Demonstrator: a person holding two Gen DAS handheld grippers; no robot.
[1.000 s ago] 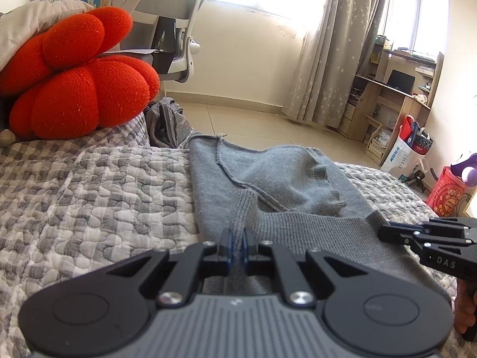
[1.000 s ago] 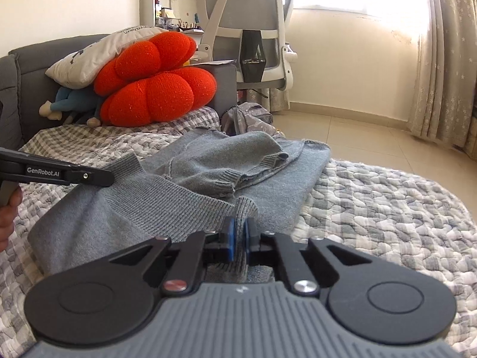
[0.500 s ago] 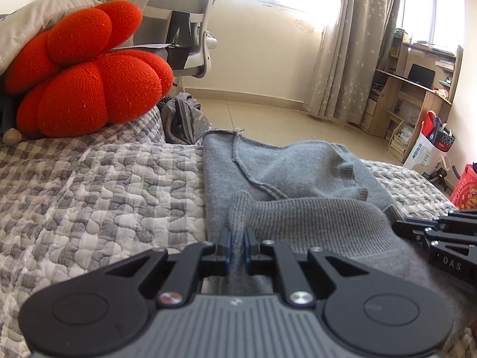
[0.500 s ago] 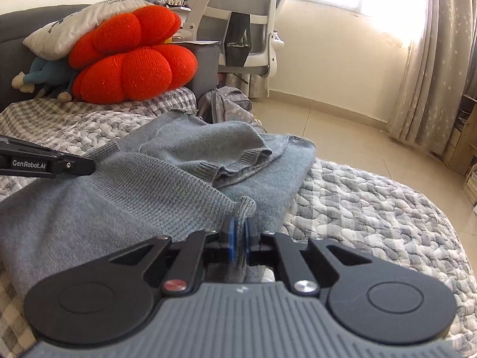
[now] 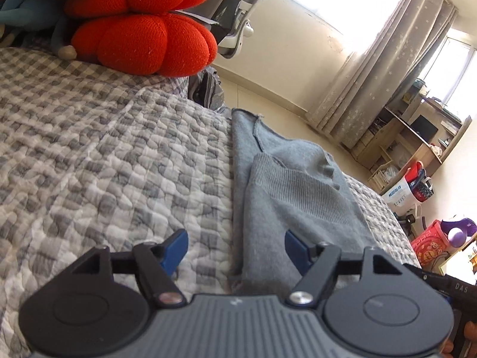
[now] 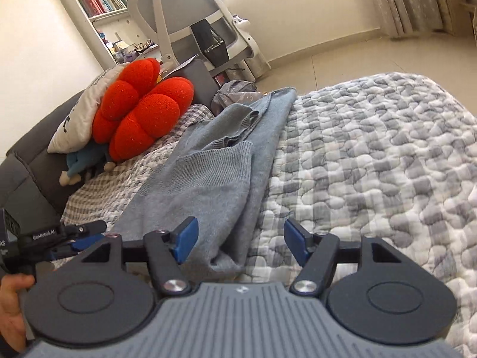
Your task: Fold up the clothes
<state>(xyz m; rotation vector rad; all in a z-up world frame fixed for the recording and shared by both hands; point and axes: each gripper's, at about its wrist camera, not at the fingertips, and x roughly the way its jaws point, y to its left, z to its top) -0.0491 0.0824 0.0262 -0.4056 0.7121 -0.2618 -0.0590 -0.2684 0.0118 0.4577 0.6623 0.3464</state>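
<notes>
Both our jaws are opening, releasing the grey sweater [image 5: 286, 197] onto the bed [image 5: 119, 161]. If we pull the left gripper [image 5: 235, 249] or right gripper [image 6: 240, 240] back carelessly, a pad may snag the knit and undo the fold.

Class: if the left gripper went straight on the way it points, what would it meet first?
Most likely the grey sweater: its near edge lies between the opening jaws of the left gripper, on the quilt. Depth is uncertain.

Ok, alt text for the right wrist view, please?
A folded grey sweater lies on a grey checked quilt, its near edge between the right gripper's blue fingers, which are opening and not pressing it. A red cushion sits behind; the left gripper shows at left.
</notes>
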